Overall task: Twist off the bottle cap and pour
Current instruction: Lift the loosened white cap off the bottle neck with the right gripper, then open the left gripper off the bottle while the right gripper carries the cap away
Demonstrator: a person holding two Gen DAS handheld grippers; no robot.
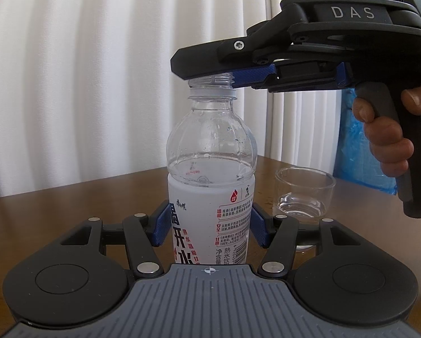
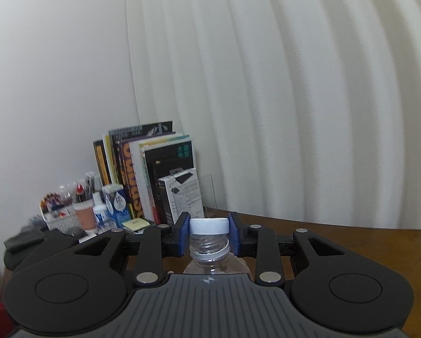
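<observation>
A clear water bottle (image 1: 210, 152) with a white label stands upright on the brown table, partly full. My left gripper (image 1: 207, 222) is shut on the bottle's labelled body. My right gripper (image 1: 207, 77) is at the bottle's top, seen from the side in the left wrist view. In the right wrist view my right gripper (image 2: 209, 226) is shut on the white cap (image 2: 209, 226), which sits just above the bare threaded neck (image 2: 209, 245). The cap looks lifted off the threads.
A short clear glass (image 1: 304, 194) with a little water stands on the table to the right of the bottle. Books (image 2: 154, 174) and small containers (image 2: 83, 208) crowd the far table corner. White curtains hang behind. A blue bag (image 1: 359, 152) lies behind the right hand.
</observation>
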